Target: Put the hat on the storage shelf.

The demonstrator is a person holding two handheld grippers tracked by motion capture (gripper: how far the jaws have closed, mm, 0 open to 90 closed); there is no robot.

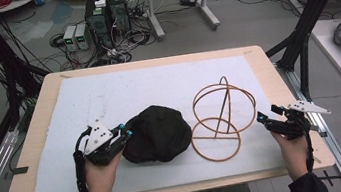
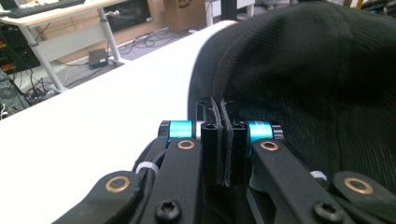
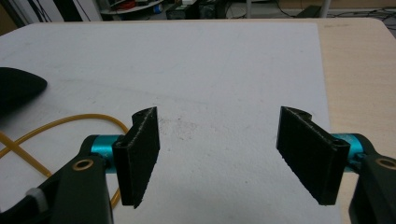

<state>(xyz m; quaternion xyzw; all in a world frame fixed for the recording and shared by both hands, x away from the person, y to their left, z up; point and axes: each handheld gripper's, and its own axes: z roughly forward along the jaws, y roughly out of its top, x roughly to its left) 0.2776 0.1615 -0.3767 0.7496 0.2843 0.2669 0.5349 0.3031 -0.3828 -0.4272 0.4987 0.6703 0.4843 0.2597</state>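
A: Where's the black cap (image 1: 156,133)?
B: Mid-surface on the white mat (image 1: 107,92), just left of the wire stand (image 1: 220,119). The left gripper (image 1: 124,131) sits at its left edge, fingers pressed together on what looks like a fold of the fabric.
A: And the right gripper (image 1: 262,118)?
B: Fingers spread wide, holding nothing, just beside the stand's base ring.
A: Risks?
B: The cap is soft woven cloth, so a thin pinch could slip, I'd guess. The stand is thin amber wire hoops, probably light; a dragged cap might snag and tip it.
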